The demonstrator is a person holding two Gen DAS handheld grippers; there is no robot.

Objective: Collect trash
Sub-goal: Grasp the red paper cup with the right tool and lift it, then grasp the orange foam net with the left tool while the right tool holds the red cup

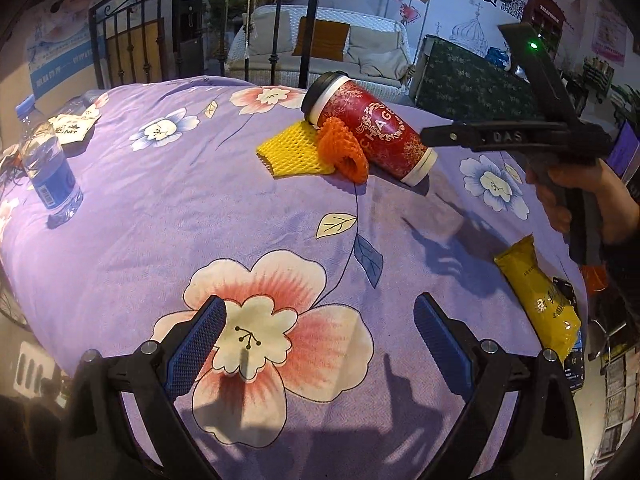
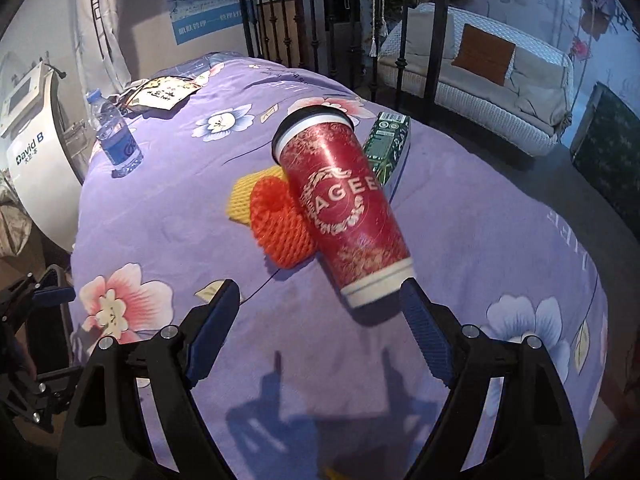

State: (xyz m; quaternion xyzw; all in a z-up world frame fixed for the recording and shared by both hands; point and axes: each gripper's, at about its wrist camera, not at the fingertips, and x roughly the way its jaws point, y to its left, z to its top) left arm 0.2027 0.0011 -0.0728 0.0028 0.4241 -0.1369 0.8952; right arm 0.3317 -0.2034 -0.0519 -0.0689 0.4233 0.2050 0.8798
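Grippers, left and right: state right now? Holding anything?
Left gripper: open, holding nothing, above the purple floral bedspread.
Right gripper: open, holding nothing, its fingers near the base of the red paper cup.

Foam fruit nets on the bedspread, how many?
2. The orange foam net leans against the red cup; the yellow foam net lies flat beside it, partly under it. More could be hidden behind the cup.

Purple floral bedspread (image 1: 168, 208) extending beneath and ahead of the jaws. Black iron railing (image 2: 288, 12) at its far edge. White wicker sofa (image 2: 500, 92) with brown cushion (image 2: 484, 54) beyond, ahead and right. White machine (image 2: 36, 160) far left.
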